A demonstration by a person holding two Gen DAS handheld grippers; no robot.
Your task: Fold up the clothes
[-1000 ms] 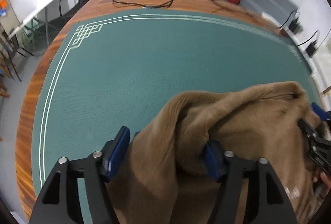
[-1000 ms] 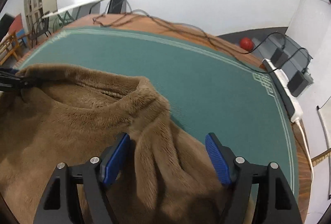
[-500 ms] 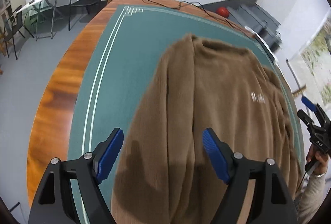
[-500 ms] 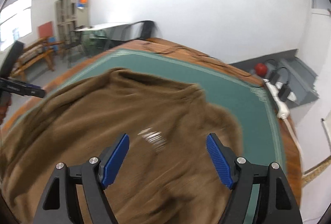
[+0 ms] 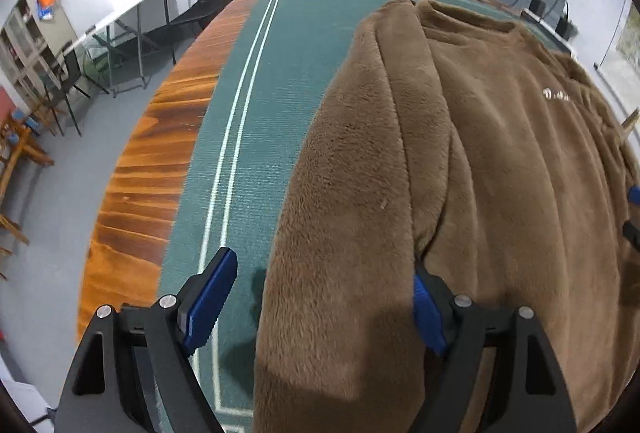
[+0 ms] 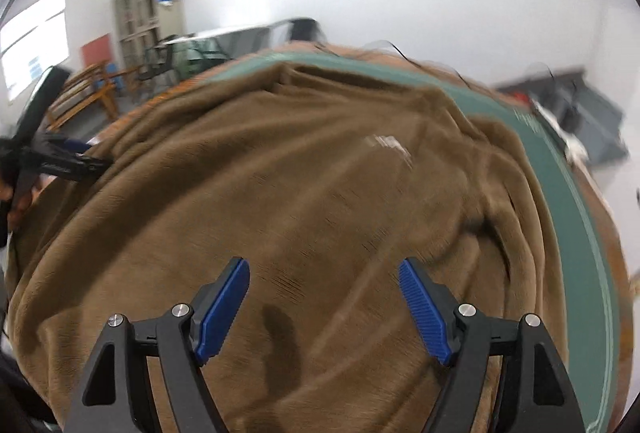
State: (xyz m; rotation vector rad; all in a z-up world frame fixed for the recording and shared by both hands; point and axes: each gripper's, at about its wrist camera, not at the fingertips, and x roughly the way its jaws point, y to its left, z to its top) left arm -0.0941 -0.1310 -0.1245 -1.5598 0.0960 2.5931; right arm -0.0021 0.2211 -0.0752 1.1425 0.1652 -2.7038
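**Brown sweater spread out ahead of both my tools**

The sweater lies on the green mat that covers the wooden surface. Its long axis runs away from me: the collar is at the far end, the hem end is down under my tools. It is plush, thick brown fleece with a small pale logo on the chest, front side up. The body looks mostly flat, with soft ridges running lengthwise. The left sleeve is laid down along the left edge of the body, from shoulder towards me; the right side is bunched into loose folds, though that view is blurred.

My left gripper sits over the near end of that sleeve with its fingers spread wide, holding nothing; the sleeve fills the gap between them. My right gripper hangs above the lower body, fingers also wide and empty.

The sleeve lies nearest my left hand, the rumpled side nearest my right. Whether this is a garment laid out for folding or one partly folded with a sleeve already brought in, I cannot say.
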